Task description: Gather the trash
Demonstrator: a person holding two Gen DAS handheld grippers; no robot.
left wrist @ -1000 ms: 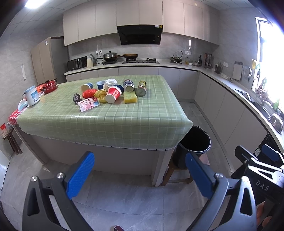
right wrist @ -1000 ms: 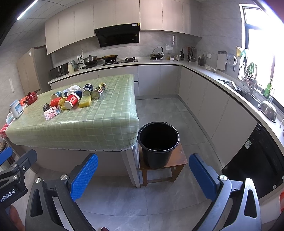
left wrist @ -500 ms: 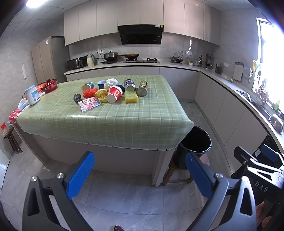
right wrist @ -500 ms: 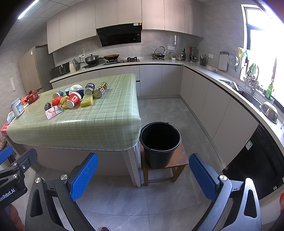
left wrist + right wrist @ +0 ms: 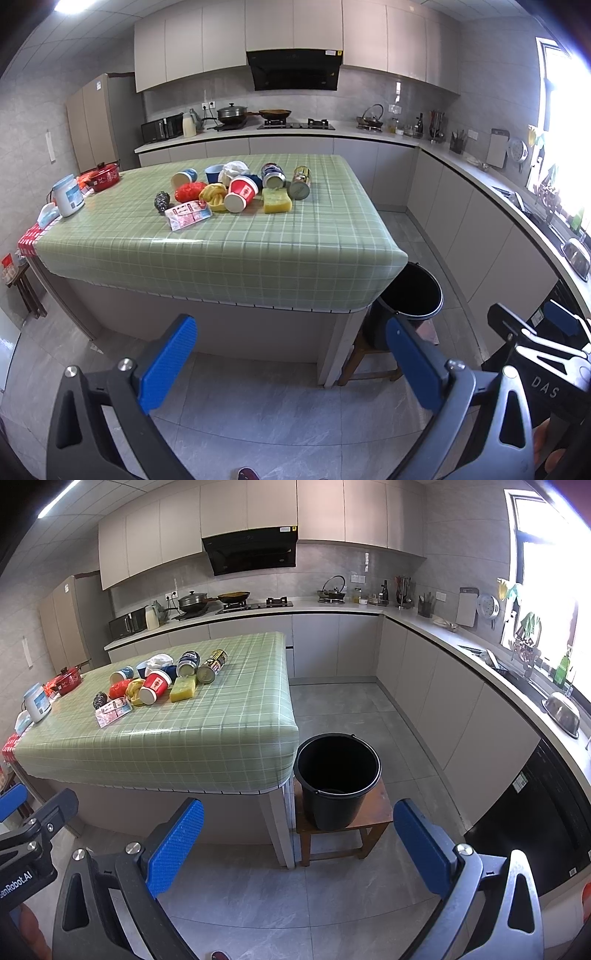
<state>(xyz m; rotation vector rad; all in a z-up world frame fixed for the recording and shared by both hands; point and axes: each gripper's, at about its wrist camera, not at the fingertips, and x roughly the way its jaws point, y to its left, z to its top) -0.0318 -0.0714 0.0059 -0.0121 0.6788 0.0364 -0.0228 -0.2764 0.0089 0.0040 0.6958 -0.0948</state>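
Note:
Trash lies in a cluster on the green checked table [image 5: 258, 243] [image 5: 192, 734]: a red paper cup [image 5: 241, 192] [image 5: 155, 686], a yellow sponge [image 5: 277, 201] [image 5: 183, 688], two tipped cans [image 5: 300, 181] [image 5: 211, 665], a pink packet [image 5: 186, 215] [image 5: 112, 709] and crumpled wrappers. A black bucket [image 5: 338, 779] [image 5: 410, 297] stands on a low wooden stool [image 5: 376, 812] at the table's near right corner. My left gripper [image 5: 286, 363] and right gripper [image 5: 295, 847] hang open over the floor, well short of the table, nothing between the fingers.
A white jar [image 5: 68, 195] and red pot [image 5: 105, 177] sit at the table's left end. Grey cabinets and a counter [image 5: 461, 672] run along the back and right, with a sink and steel bowl [image 5: 561, 714]. Grey tiled floor [image 5: 332, 904] lies between me and the table.
Both views have drifted slightly nearer the table and bucket. Both grippers stay open; nothing on the table has moved.

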